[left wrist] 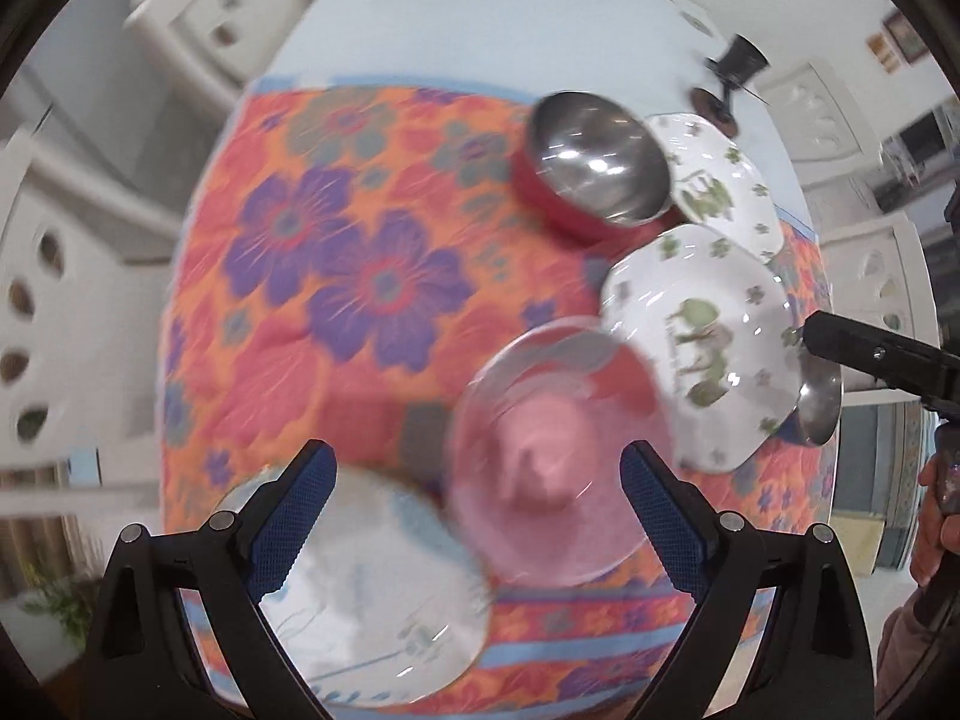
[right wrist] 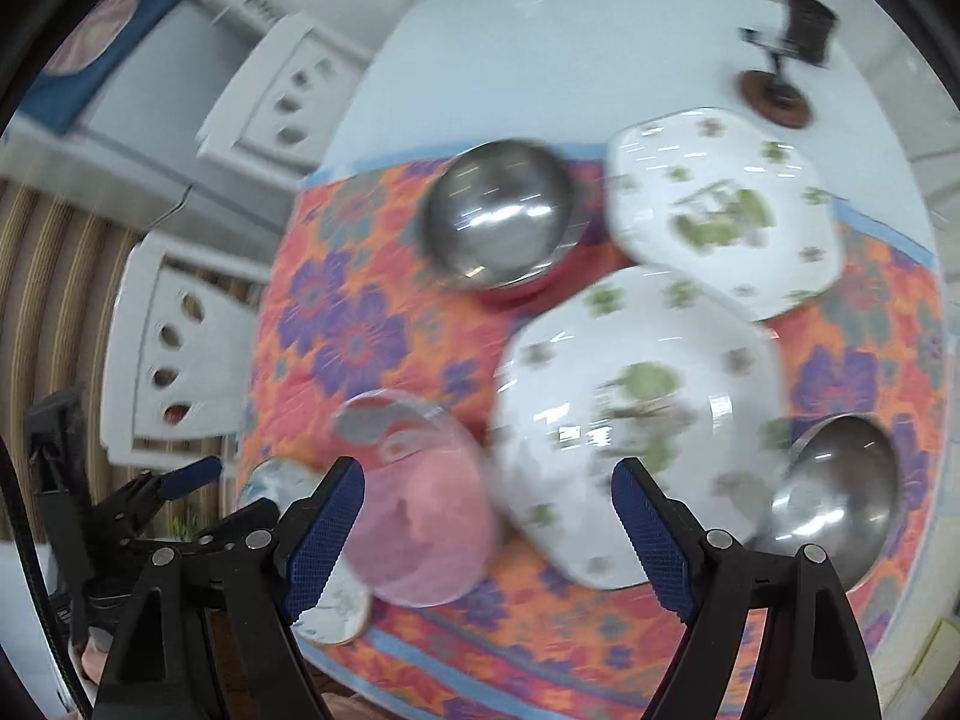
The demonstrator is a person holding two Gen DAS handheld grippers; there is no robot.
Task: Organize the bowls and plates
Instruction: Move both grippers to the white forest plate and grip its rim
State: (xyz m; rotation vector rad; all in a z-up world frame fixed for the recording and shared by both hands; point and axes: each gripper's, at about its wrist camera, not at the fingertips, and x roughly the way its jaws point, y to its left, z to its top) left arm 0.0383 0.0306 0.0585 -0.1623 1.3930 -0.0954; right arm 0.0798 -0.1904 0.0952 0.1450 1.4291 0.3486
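On a floral cloth [left wrist: 360, 252] lie a clear pink glass bowl [left wrist: 552, 450], a white plate with blue flowers [left wrist: 372, 600], two white square plates with green print [left wrist: 702, 348] [left wrist: 720, 180], a steel bowl with a red outside [left wrist: 594, 162] and a second steel bowl [left wrist: 819, 402]. My left gripper [left wrist: 477, 516] is open above the pink bowl and blue plate. My right gripper [right wrist: 486, 534] is open above the pink bowl [right wrist: 414, 498] and the near green plate [right wrist: 636, 420]. The far green plate [right wrist: 720, 210] and both steel bowls [right wrist: 498, 210] [right wrist: 840, 492] show too. Both views are blurred.
The cloth covers a pale table [left wrist: 480, 18]. A dark stand on a brown base [right wrist: 780, 78] stands at the far right. White chairs [right wrist: 174, 354] surround the table. The left gripper [right wrist: 180, 480] shows at the lower left of the right wrist view.
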